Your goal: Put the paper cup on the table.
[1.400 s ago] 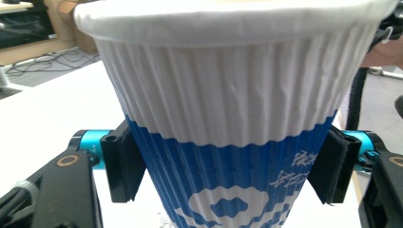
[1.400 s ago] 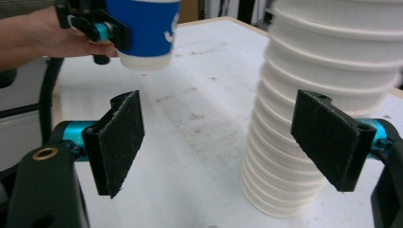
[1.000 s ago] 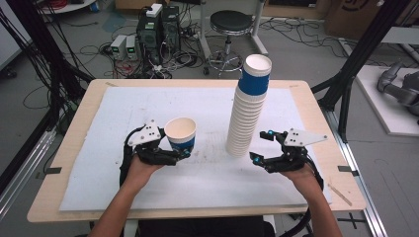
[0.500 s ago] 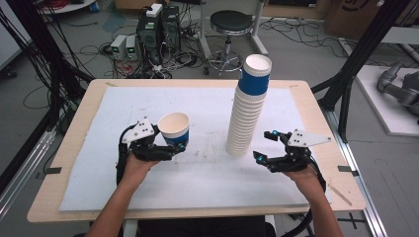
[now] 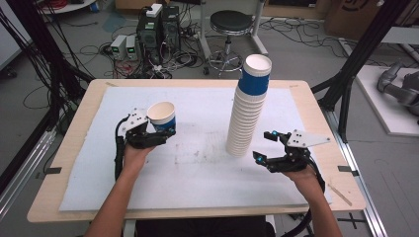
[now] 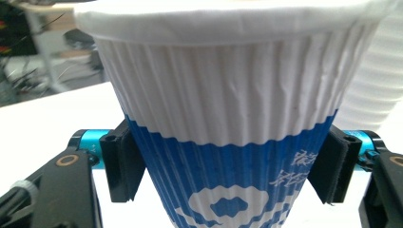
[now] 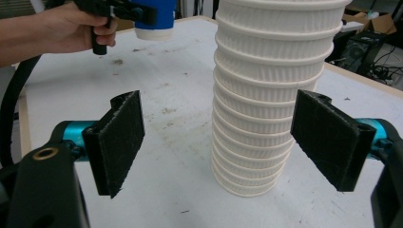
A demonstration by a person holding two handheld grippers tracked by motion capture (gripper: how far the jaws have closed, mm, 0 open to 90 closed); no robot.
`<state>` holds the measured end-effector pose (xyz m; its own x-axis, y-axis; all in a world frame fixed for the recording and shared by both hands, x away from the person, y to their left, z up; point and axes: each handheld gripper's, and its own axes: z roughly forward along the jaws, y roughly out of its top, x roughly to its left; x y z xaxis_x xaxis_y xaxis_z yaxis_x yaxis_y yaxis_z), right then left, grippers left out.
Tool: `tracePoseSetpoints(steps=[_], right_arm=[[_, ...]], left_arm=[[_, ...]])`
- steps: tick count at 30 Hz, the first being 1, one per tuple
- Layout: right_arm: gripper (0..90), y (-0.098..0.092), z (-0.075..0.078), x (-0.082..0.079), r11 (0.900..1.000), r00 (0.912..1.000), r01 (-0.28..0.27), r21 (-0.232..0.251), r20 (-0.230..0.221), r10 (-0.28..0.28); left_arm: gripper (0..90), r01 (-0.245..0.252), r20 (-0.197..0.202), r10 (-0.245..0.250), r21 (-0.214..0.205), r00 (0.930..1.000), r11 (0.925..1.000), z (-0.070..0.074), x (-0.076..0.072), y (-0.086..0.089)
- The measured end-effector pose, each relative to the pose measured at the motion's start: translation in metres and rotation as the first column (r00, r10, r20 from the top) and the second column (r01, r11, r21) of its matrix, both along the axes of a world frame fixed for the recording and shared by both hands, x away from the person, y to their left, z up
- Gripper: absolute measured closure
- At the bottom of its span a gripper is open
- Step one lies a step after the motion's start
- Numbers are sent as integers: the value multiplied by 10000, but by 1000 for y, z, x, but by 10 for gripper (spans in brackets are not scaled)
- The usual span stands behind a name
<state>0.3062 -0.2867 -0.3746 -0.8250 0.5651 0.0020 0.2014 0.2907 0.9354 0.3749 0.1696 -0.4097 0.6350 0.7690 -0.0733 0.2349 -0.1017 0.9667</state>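
Moved since earlier: over the last 1.0 s the single cup has drifted a little farther left of the stack and slightly away from the person, carried by the left gripper; the right gripper has edged in toward the stack's base.
Left gripper [image 5: 159, 135]: well left of the stack, clenched on the single cup [image 5: 162, 117], with 1 pad on each side of the blue band below the white ribbed upper wall, as the left gripper view shows.
Single cup: upright, mouth open to the high view, apparently lifted clear of the white mat [image 5: 197, 168]; its base hangs above the mat in the right gripper view.
Stack [image 5: 249, 106]: a tall column of nested paper cups, standing on the mat and leaning slightly, topped by 1 blue-banded cup.
Right gripper [image 5: 265, 146]: just right of the stack's foot, jaws spread wide and empty; in the right gripper view the lower cups sit between the 2 pads without touching either.
Handling, a judgement: ribbed paper cups are light and thin-walled, so a hard squeeze would likely dent them. The corrugated wall should give good friction. Gripping mid-wall, below the rolled rim, looks safest.
Risk, a judgement: the tall stack could topple if nudged low down.
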Motion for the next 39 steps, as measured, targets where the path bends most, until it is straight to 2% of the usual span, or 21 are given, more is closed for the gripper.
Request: tracePoseSetpoints(steps=[4, 8, 13, 18, 22, 27, 30, 35, 39], right_arm=[[188, 1, -1, 1, 10000, 10000, -55, -74, -7, 55], [188, 0, -1, 0, 10000, 10000, -51, -46, -31, 51], [188, -1, -2, -1, 10000, 10000, 10, -21, -64, -10], [189, 0, -2, -2, 10000, 9999, -70, -52, -93, 69], [189, 1, -3, -1, 9999, 9999, -77, -76, -88, 77], [189, 0, -3, -2, 9999, 9999, -71, -99, -81, 70], [189, -1, -3, -3, 10000, 9999, -49, -77, -138, 48], [189, -1, -3, -3, 9999, 9999, -39, -127, -101, 38], [189, 0, -4, -3, 9999, 9999, -37, -139, -159, 35]], left_arm=[[259, -175, -498, 195, 402, 9986, 9990, -11, 10, -2], [260, -135, -827, 196, 734, 9964, 9972, -19, 16, -5], [259, -75, -1218, 168, 765, 9924, 9970, -28, 21, -7], [259, -19, -1639, 195, 1066, 9863, 9943, -35, 25, -11], [256, 4, -1685, 213, 1273, 9855, 9919, -36, 25, -13], [245, -12, -2067, 320, 1477, 9779, 9890, -36, 22, -13], [244, -53, -2352, 389, 1417, 9712, 9899, -36, 19, -11], [241, 7, -2388, 357, 1506, 9704, 9886, -36, 13, -9], [217, 95, -2213, 208, 1347, 9750, 9908, -36, 9, -7]])
